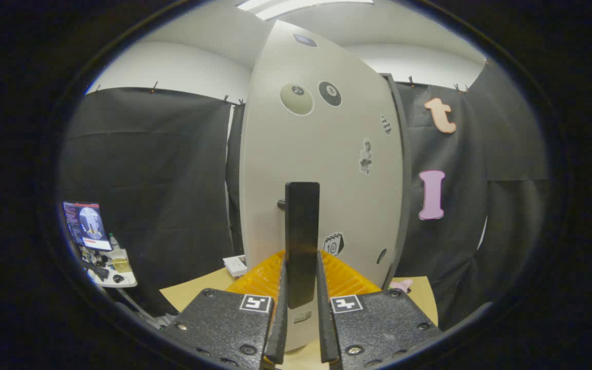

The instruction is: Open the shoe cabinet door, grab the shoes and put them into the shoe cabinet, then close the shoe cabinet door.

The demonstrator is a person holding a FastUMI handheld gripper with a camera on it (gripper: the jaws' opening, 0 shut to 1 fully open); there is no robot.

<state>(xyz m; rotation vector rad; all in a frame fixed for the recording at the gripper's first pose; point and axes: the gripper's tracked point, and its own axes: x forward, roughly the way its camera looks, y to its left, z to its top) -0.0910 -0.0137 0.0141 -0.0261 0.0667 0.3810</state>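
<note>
My one gripper (301,303) points level at the one shoe cabinet door (321,154), both fingers (281,308) pinching its single black upright handle (301,241) dead ahead. Two round ball stickers (296,99) sit high on the door; one orange ribbed tray (345,277) lies beneath.

Bright ceiling light (301,6), sharp focus, fisheye-bowed edges.

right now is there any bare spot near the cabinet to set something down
The tan board left of the door, between the orange mat and the white booklet, lies bare. So does its right end, past a pink thing. The middle is crowded: the gripper is shut on the door handle.
</note>
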